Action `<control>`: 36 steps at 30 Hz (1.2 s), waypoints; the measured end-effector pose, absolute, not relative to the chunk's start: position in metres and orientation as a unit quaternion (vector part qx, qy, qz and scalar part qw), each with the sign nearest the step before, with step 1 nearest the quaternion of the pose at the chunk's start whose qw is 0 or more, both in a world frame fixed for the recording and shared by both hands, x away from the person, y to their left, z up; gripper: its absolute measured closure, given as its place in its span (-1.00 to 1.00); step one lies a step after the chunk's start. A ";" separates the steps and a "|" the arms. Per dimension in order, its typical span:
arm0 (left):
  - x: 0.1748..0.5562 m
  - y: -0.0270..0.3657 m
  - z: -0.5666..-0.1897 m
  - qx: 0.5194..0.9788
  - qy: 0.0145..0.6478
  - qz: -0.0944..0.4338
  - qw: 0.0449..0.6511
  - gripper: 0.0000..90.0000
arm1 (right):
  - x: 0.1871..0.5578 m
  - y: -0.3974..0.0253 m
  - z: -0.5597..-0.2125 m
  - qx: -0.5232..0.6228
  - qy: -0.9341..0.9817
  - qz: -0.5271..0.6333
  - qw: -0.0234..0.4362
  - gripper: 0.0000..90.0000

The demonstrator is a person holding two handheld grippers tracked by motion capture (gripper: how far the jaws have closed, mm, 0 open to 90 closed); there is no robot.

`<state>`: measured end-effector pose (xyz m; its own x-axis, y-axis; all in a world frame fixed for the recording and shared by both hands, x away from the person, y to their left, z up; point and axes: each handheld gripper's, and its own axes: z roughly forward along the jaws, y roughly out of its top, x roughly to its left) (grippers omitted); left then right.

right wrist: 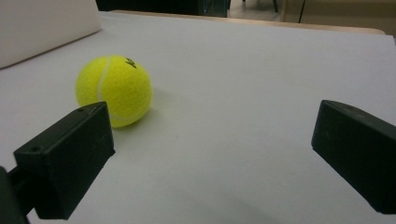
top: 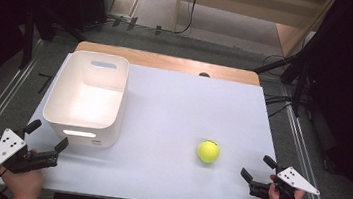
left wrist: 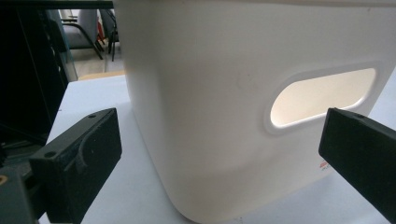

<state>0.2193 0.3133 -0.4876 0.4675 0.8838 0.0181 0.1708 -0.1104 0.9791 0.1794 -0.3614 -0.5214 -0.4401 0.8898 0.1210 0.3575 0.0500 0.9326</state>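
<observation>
Yellow tennis ball (top: 208,151) lies on the surface (top: 173,109), near right, outside the white bin (top: 88,98) at left. Your left tool (top: 45,141) and right tool (top: 255,173) gape wide, empty. Nothing appears started.

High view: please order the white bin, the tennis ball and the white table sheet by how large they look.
1. White table sheet
2. White bin
3. Tennis ball
The differences are plain, so nearness to the camera changes nothing.

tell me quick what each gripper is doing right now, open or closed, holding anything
Left gripper: open, holding nothing, jaws facing the white bin.
Right gripper: open, holding nothing, the tennis ball lies just ahead of it.
</observation>
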 end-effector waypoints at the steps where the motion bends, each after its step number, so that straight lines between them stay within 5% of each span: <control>1: 0.219 0.313 -0.488 0.667 0.395 0.331 0.537 -1.00 | 0.180 -0.361 -0.521 0.459 0.678 0.512 0.261 -1.00; 18: 0.219 0.312 -0.488 0.674 0.389 0.330 0.534 -1.00 | 0.185 -0.350 -0.505 0.451 0.705 0.483 0.257 -1.00; 36: 0.219 0.312 -0.488 0.676 0.387 0.329 0.534 -1.00 | 0.219 -0.309 -0.482 0.400 0.811 0.391 0.171 -1.00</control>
